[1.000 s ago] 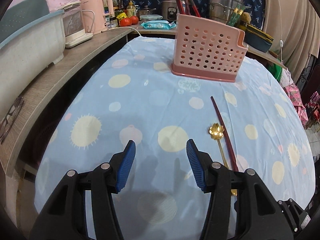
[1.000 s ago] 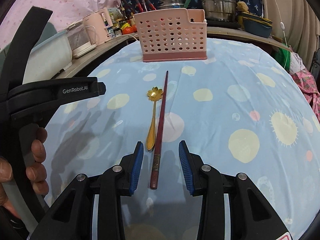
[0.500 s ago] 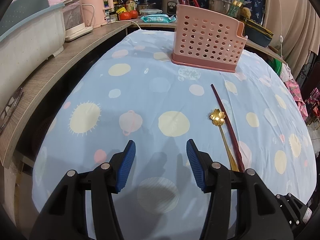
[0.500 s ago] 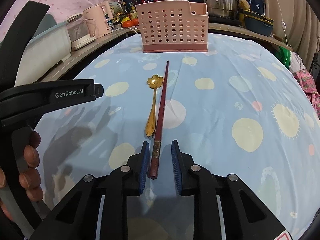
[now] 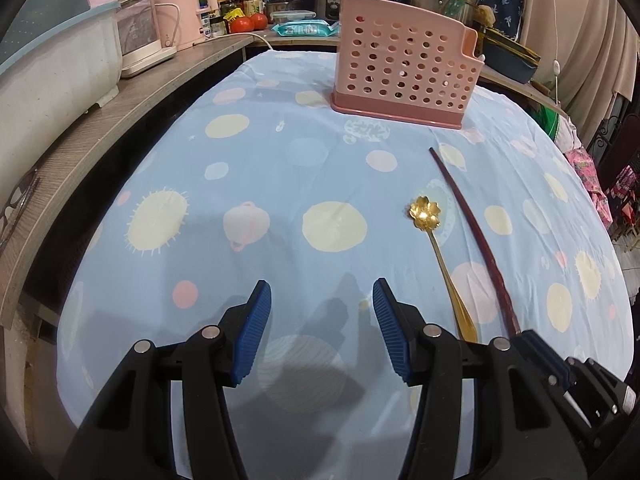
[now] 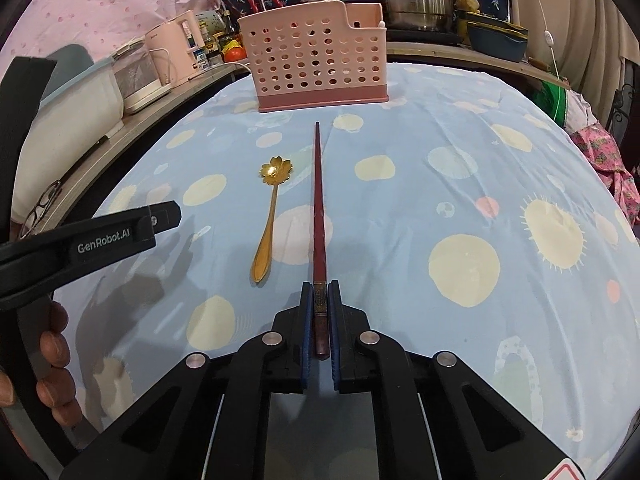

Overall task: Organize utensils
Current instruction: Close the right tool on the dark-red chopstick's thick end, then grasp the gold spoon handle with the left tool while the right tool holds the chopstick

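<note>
Right jaws: the right gripper (image 6: 319,306) is clamped on the thick butt end of the dark red chopstick (image 6: 319,200), blue pads pressed to both sides, nothing slack between them.
Chopstick: it lies flat on the spotted blue tablecloth (image 6: 460,168), its thin tip pointing at the pink utensil basket (image 6: 316,60); it looks light, rigid and probably slick with lacquer.
Grip call: held at the very end, the long shaft could droop or swivel between the pads on the lift; a bite nearer the middle would likely steady it.
Left jaws: the left gripper (image 5: 320,320) hangs wide open over bare cloth, holding nothing.
Spoon: the gold flower spoon (image 6: 269,220) rests just beside the chopstick on its left, apart from it; thin, stiff metal, best pinched across the handle.
Basket: upright at the far side of the table, perforated walls, whether anything is inside is hard to tell.
In the way: the cloth between chopstick tip and basket is open; only the spoon sits close enough to get nudged.
Beyond: pink kettle (image 5: 188,8), tomatoes and steel pots crowd the counter behind, well apart from the action.
</note>
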{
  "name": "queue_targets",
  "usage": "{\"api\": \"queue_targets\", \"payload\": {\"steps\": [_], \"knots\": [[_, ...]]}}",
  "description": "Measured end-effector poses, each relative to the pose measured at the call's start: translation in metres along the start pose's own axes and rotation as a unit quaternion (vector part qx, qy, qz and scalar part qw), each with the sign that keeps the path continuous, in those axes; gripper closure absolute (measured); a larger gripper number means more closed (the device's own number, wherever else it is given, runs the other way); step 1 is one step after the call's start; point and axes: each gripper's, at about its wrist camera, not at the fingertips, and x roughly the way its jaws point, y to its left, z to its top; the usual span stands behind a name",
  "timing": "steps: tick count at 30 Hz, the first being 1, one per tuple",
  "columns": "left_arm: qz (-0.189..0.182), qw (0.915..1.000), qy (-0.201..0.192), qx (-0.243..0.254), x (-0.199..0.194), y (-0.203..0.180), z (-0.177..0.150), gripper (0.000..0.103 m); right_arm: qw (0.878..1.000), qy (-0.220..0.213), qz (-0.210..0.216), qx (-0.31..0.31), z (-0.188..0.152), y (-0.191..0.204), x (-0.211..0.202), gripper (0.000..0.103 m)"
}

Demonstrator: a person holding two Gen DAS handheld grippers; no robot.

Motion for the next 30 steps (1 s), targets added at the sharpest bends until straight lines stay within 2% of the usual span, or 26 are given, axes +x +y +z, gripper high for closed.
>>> {"api": "queue_targets", "payload": {"steps": [4,13,16,22,25,27,30], "knots": [[-0.009,0.9999,0.007,0.005,0.002,-0.008,-0.003,0.052,1.000,-0.003,-0.004,0.015,0.003,-0.010,-0.001,0.096],[-0.052,0.9981,0.031,0.003,0.008,-0.029,-0.009,0.039,0.999,-0.011,-0.013,0.035,0.009,-0.027,-0.002,0.096],[-0.066,0.9971,0.037,0.007,0.010,-0.039,-0.010,0.038,0.999,-0.012,-0.014,0.039,0.010,-0.031,-0.002,0.096],[-0.058,0.9971,0.038,0.031,0.018,-0.060,-0.009,0.039,0.999,-0.014,-0.014,0.048,0.011,-0.038,-0.003,0.096],[-0.053,0.9971,0.034,0.042,0.019,-0.064,-0.009,0.048,0.999,-0.014,-0.013,0.051,0.011,-0.040,-0.002,0.096],[-0.053,0.9971,0.032,0.045,0.018,-0.064,-0.008,0.062,0.998,-0.013,-0.012,0.053,0.010,-0.041,-0.002,0.096],[-0.058,0.9967,0.034,0.045,0.017,-0.063,-0.008,0.078,0.998,-0.011,-0.009,0.054,0.010,-0.040,0.000,0.096]]}}
